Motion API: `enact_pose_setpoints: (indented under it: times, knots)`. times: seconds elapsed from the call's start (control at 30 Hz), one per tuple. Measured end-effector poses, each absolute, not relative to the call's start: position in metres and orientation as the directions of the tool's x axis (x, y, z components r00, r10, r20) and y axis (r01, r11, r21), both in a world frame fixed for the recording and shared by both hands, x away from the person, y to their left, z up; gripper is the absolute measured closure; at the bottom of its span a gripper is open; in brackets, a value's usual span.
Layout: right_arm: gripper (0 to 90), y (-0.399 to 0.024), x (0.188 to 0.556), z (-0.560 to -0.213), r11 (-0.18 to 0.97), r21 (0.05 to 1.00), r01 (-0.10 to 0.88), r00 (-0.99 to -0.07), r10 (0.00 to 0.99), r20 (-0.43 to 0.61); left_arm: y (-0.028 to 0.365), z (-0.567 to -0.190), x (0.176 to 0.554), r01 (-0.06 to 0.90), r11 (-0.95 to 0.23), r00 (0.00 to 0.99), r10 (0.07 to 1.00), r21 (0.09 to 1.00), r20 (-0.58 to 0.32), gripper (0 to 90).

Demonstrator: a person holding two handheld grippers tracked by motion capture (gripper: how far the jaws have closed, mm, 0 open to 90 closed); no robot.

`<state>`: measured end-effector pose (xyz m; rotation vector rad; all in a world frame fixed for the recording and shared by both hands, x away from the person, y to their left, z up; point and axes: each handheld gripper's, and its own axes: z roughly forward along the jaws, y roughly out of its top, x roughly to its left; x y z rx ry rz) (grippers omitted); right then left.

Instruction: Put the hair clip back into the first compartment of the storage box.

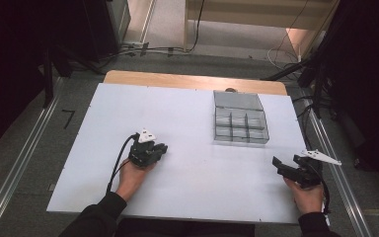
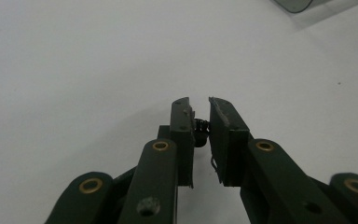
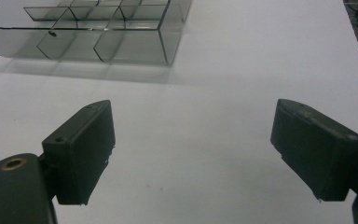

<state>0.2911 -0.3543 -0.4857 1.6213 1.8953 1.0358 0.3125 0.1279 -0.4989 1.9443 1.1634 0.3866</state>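
We see the left claw (image 2: 199, 108) nearly closed on a tiny dark spring-like bit (image 2: 201, 125) (hard to identify), right claw (image 3: 193, 154) wide, divided box (image 1: 240, 118) further up the bench (image 1: 177, 108).

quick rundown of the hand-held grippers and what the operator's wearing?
Both the left gripper and the right gripper are black, with two flat jaws on linkage arms with brass-coloured pivot bushings. Each carries a pale three-cornered plate on top and trails a black cable. The person wears dark long sleeves.
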Motion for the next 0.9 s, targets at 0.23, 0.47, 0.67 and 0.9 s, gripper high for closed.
enact_pose_setpoints:
  times: [0.23, 0.47, 0.67, 0.9]
  knots:
    - [12.0, -0.354, 0.291, -0.486, 0.033, 0.767, 0.641, -0.22, 0.965, 0.142, 0.116, -0.495, 0.315, 0.575, -0.239, 0.546, 0.824, 0.782, -0.15, 80.5]
    - [12.0, -0.354, 0.291, -0.486, 0.032, 0.768, 0.64, -0.223, 0.964, 0.146, 0.108, -0.491, 0.319, 0.569, -0.225, 0.551, 0.818, 0.791, -0.163, 80.5]
    - [12.0, -0.354, 0.291, -0.484, 0.032, 0.772, 0.635, -0.228, 0.962, 0.148, 0.1, -0.489, 0.322, 0.572, -0.221, 0.559, 0.809, 0.79, -0.179, 80.5]
    - [12.0, -0.35, 0.292, -0.485, 0.042, 0.769, 0.638, -0.24, 0.96, 0.147, 0.091, -0.483, 0.328, 0.569, -0.204, 0.563, 0.803, 0.796, -0.196, 80.5]
